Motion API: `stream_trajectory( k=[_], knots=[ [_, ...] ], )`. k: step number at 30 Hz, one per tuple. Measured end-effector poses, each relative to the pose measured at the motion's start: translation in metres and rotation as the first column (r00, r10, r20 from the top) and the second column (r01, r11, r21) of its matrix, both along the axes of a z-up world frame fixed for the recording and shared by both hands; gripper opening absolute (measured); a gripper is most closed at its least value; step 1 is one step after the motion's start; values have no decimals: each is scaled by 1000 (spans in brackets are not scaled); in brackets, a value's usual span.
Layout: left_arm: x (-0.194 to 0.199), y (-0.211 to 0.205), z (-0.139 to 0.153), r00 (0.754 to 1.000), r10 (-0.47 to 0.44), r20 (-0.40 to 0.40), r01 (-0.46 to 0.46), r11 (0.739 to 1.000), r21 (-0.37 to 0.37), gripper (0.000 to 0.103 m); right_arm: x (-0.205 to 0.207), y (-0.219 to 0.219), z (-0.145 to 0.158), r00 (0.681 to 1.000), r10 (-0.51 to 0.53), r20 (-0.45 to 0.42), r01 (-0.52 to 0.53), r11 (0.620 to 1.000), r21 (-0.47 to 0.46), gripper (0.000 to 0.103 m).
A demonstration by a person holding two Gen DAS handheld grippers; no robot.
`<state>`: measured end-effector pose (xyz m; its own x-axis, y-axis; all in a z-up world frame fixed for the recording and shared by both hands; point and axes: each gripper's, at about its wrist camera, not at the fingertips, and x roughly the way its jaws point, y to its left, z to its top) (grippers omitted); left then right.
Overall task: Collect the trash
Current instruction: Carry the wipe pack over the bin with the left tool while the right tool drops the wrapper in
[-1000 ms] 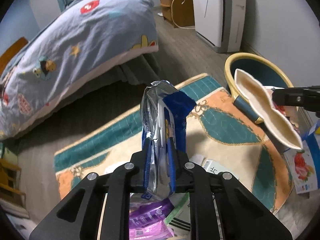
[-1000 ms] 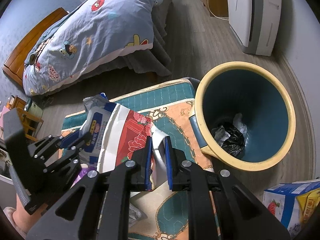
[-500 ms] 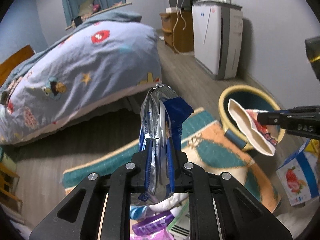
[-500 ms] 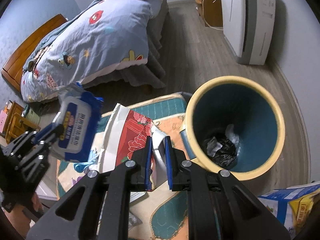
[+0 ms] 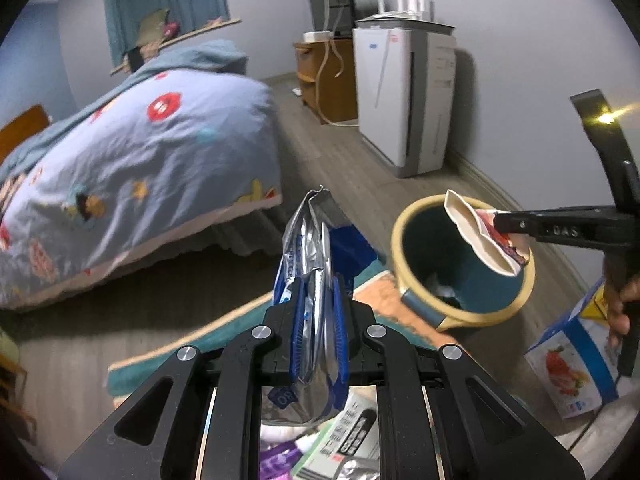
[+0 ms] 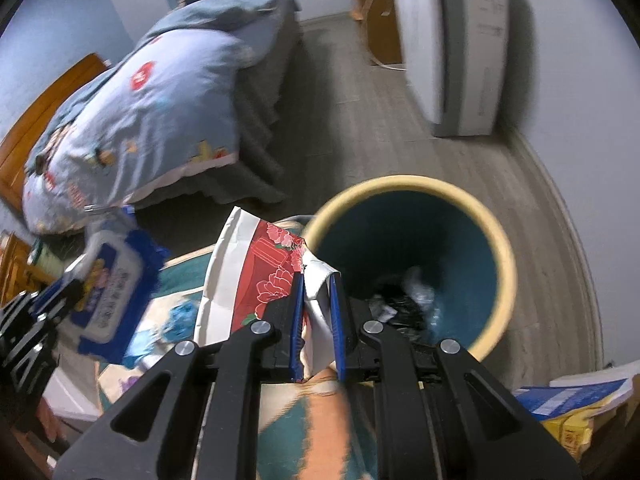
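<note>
So both tools are loaded right now. The right tool (image 6: 316, 320) is clamped tight on a crumpled paper cup (image 6: 256, 276), the red floral one with the white inside, and it hangs right at the near rim of the bin (image 6: 502, 276), with part of the cup already over the opening as seen from the left wrist view. The left tool (image 5: 318, 320) is pinched shut on a blue-and-silver wipes pack (image 5: 308, 240), held up in the air, left of the bin and well short of its rim.

Progress-wise I'd call it mid-job. The bin already has some stuff at the bottom, a dark crumpled bag (image 6: 392, 304) and something pale next to it, so a bit of trash is in. Neither held piece is dropped yet though. I'd guess the cup goes in first since it's basically there, then the pack needs to travel across to the bin.

Plenty left after that. On the rug (image 5: 180, 352) beside the bin, under the left tool, there's still a little pile: a purple wrapper (image 5: 280, 460) and a printed packet (image 5: 352, 436), both partly hidden by the tool. To the right of the bin sits a carton (image 5: 568, 364) with a strawberry picture, and I can't tell if that counts as trash or not. The bed (image 5: 140, 176) is well beyond the bin, nothing to collect there as far as I can see.
</note>
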<state>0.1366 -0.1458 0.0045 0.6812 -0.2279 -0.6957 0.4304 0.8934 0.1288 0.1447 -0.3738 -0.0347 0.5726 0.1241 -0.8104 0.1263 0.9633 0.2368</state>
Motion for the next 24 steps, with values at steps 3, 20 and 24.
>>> stream_trajectory(
  k=[3,20,24],
  knots=[
    [3,-24,0,999,-39,5,39,999,16,15,1,-23,-6,999,-47,-17,47,999,-12,12],
    [49,-143,-41,974,-190,-127,190,982,-13,14,11,-88,-60,975,-183,-126,191,980,50,12],
    [58,-157,-51,971,-197,-135,197,980,-13,15,15,-93,-68,970,-194,-145,204,977,57,12]
  ],
)
